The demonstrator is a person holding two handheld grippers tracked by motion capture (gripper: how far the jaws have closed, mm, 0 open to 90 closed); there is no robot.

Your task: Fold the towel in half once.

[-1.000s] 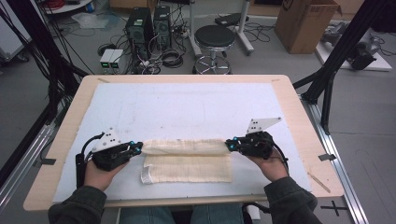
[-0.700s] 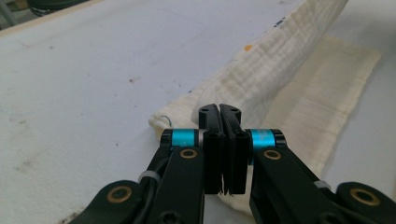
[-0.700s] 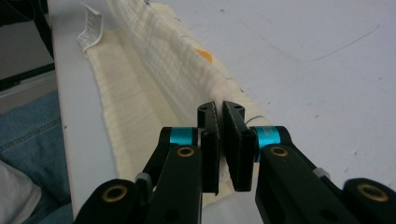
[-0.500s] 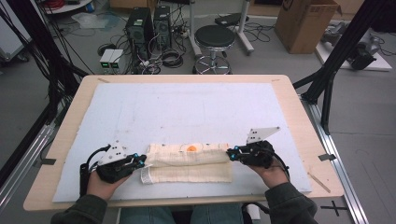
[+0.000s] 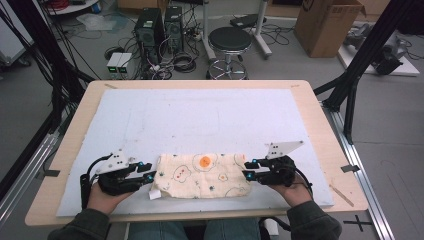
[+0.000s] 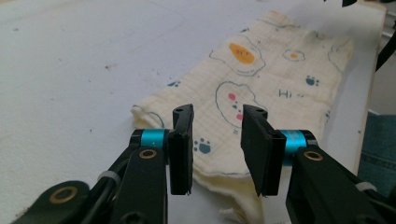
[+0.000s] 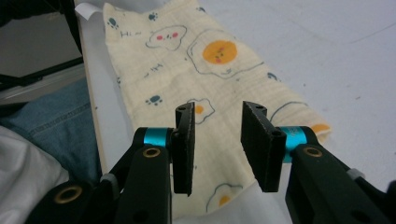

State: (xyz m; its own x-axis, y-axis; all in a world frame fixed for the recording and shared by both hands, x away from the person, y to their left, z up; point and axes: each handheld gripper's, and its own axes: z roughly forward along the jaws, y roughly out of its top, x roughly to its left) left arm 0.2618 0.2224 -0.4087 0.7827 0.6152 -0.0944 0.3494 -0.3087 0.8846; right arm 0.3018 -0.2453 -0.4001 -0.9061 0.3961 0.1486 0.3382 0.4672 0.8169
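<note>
High view: the folded cloth [image 5: 202, 175] lies at the mat's [image 5: 200, 120] near edge, long axis left-to-right, between my left gripper [image 5: 148, 176] and right gripper [image 5: 248, 170]. Left gripper view: jaws just parted, above the cloth [image 6: 261, 88], gripping nothing; "Hi" printed. Right gripper view: jaws likewise just parted, cloth [image 7: 196, 60] released.

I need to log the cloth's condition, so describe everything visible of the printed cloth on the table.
The cloth is pale cream, looks like soft crinkled gauze, and is printed with fried eggs, paw prints and small faces. It lies flat, folded into a long layered strip, on the white mat near the table's front edge. A white tag sticks out at its front left corner. The left gripper and right gripper stand open at its two ends, not pinching it.
</note>
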